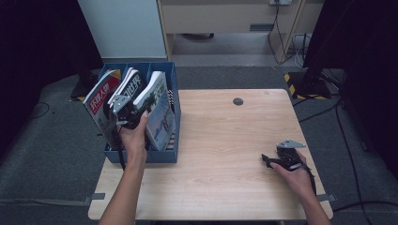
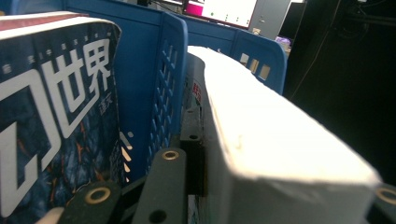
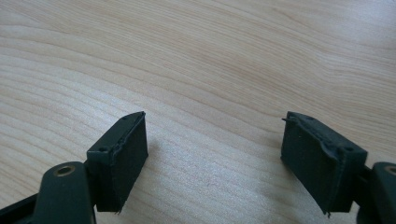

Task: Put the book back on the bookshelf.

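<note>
The left gripper (image 1: pixel 123 108) has its jaws pinched on the thick paperback book (image 2: pixel 280 140), which stands tilted in the rightmost of the 3 compartments of the blue file rack (image 1: pixel 164 153) at the bench's left edge. In the left gripper view the white page block sits squarely between the jaws, close against the rack's perforated blue divider (image 2: pixel 166 93).

A book this thick is probably fairly heavy for a 1-sided pinch, and its soft cover may flex or fan open; gripping across the full thickness near the spine looks safer than at the loose page edge. 2 magazines (image 1: pixel 105 96) lean in the neighbouring compartments.

The right gripper (image 1: pixel 274 160) rests on the wooden bench (image 1: pixel 225 140), jaws spread, nothing between them.
</note>
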`<state>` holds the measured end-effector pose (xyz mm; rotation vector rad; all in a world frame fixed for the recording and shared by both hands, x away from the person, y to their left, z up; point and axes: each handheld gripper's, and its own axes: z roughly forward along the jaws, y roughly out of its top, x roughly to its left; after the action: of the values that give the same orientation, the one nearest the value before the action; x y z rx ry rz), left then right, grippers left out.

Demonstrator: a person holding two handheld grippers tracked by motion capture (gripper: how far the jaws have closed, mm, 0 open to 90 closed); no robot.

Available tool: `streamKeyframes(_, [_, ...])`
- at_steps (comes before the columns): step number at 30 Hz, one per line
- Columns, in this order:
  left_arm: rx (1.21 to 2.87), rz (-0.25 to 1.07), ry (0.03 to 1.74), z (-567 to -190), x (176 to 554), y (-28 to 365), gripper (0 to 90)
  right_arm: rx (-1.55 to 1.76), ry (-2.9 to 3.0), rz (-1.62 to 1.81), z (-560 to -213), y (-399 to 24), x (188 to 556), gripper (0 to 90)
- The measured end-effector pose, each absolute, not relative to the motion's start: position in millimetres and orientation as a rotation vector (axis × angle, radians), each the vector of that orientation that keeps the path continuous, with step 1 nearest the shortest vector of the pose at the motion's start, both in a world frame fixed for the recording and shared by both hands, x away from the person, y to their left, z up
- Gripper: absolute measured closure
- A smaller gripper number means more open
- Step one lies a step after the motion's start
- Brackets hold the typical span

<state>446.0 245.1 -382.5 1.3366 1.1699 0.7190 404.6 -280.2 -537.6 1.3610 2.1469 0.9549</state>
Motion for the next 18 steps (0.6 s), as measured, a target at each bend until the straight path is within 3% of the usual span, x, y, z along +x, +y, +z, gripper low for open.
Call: streamKeyframes(18, [1.285, 0.732, 1.123, -373, 446, 246, 72.9, 1.361, 2.147, 0.955, -538, -280, 405, 22.8])
